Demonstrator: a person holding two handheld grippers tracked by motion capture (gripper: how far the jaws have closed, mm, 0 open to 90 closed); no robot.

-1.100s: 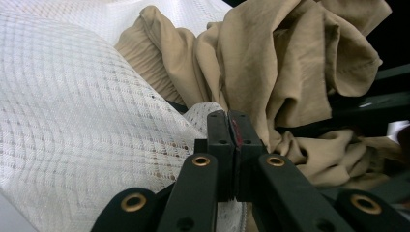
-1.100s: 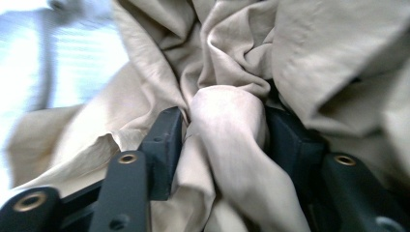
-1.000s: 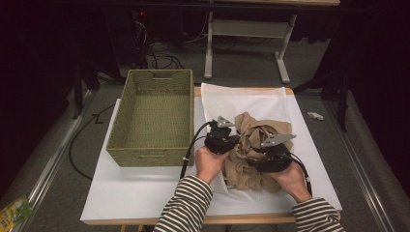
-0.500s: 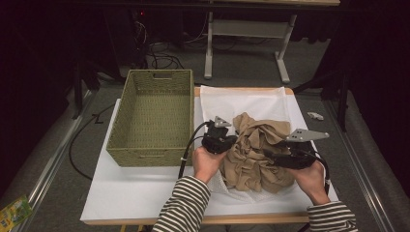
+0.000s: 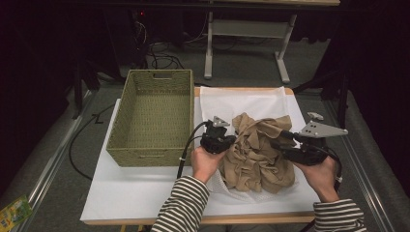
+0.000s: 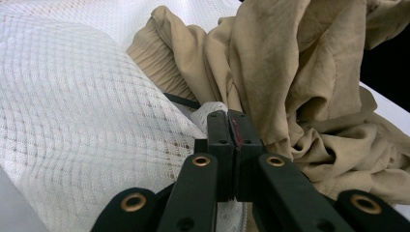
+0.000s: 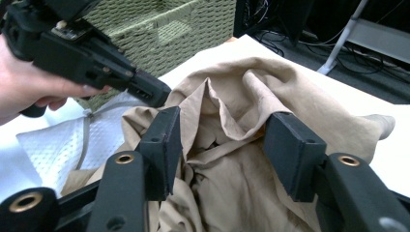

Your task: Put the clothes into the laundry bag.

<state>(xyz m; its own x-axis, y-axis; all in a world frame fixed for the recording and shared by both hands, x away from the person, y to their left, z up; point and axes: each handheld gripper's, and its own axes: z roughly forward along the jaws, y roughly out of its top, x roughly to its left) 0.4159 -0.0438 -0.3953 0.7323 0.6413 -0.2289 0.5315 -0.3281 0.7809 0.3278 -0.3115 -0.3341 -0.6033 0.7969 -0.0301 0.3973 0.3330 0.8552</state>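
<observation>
Left gripper point(image 5: 231, 140) clamped on white mesh bag point(image 6: 87, 111) beside crumpled tan cloth point(image 5: 258, 152); right gripper point(image 7: 222, 145) agape, closing around cloth fold.

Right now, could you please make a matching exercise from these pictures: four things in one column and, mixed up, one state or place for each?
Things:
1. wicker basket
2. tan garment
3. left gripper
4. right gripper

States or places:
A. jaws apart, tan cloth between them
B. crumpled in a heap on the white mesh cloth
C. jaws shut, white mesh pinched at their tips
D. stands left of the heap, nothing inside

Pairs: 1-D, 2-B, 3-C, 4-A
</observation>
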